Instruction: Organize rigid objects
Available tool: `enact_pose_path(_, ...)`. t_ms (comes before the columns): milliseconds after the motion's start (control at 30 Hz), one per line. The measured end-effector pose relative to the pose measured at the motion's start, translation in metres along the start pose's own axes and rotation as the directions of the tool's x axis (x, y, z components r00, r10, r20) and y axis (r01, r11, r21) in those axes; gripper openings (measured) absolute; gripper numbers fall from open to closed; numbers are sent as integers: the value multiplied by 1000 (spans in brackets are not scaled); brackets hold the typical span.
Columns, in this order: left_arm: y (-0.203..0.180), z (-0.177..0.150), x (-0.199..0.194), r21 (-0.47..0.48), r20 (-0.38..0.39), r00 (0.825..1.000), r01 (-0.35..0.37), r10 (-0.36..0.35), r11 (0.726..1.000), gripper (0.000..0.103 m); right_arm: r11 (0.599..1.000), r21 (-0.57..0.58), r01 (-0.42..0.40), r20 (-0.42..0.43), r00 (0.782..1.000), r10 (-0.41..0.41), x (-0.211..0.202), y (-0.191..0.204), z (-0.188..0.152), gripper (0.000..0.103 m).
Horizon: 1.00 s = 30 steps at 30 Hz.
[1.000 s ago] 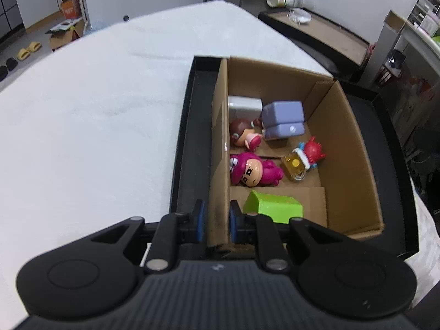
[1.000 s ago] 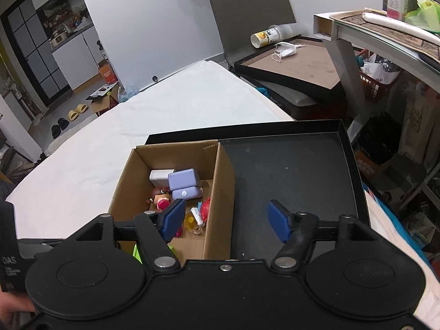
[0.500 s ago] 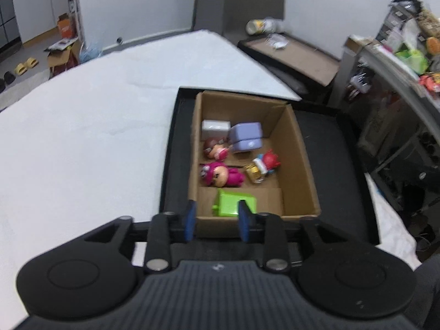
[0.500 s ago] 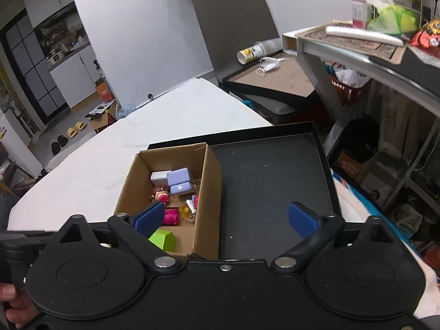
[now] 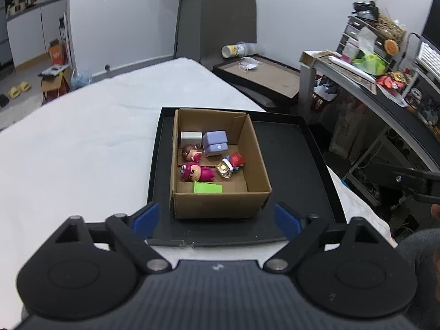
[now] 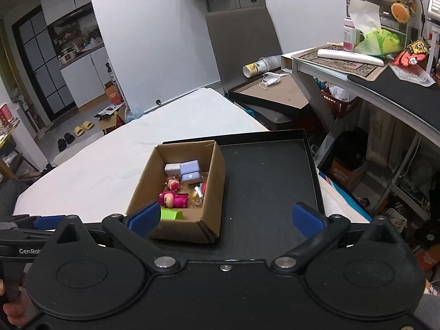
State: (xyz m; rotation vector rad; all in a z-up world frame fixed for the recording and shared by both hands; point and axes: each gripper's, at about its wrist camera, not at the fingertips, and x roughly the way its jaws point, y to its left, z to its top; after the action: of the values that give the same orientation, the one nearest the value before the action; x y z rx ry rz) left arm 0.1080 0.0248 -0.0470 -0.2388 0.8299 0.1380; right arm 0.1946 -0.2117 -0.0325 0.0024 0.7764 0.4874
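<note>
Left wrist view
Left hand-held gripper (image 5: 216,218): fills the bottom of the frame, blue pads spread wide apart, holding nothing.
Cardboard box (image 5: 220,205): centre of the frame, open at the top, standing in the left part of the black tray (image 5: 291,165); its near wall sits just above the gap between the pads, not touched by them.
Green block (image 5: 207,187): inside the box against the near wall.
Pink figure (image 5: 196,172): lying just above the green block in the picture.
Red figure (image 5: 236,160): to the right of the pink one, beside a small yellow-lit toy (image 5: 225,169).
Lilac block (image 5: 216,143): at the far end of the box, next to a white block (image 5: 191,137).
Brown-haired figure (image 5: 191,151): between the white block and the pink figure.
Bench (image 5: 77,148): white-covered, filling the left of the frame, with the tray resting on it.

Right wrist view
Right hand-held gripper (image 6: 225,216): along the bottom of the frame, pads far apart, nothing between them.
Cardboard box: left of centre, its near corner just above the left pad in the picture; I cannot tell whether they touch.
Black tray: its bare floor fills the centre and right.
Left hand-held gripper: part of it shows at the lower left edge.
</note>
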Motion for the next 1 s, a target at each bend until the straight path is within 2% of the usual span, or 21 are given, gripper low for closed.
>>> enact_pose_path(100,-5,-6,-14,13,27,1000,1,-2,1000,98,1000,12,-9,24,1000,9,-13,2,-5,103)
enact_pose_path(200,-6,-9,-26,22,54,999,-1,0,1000,98,999,-9,-53,65,996,53,-29,5,-12,103)
enact_pose_path(367,-6,-17,-47,5,76,997,0,-1,1000,98,997,-28,-67,77,995,69,-47,7,-18,103)
enact_pose_path(533,-10,-24,-70,10,110,994,-9,8,1000,98,999,-36,-22,62,998,24,-65,7,-21,103)
enact_pose_path(1000,-20,-39,-123,18,195,981,0,-4,1000,101,998,-21,-51,111,992,53,-112,11,-28,103)
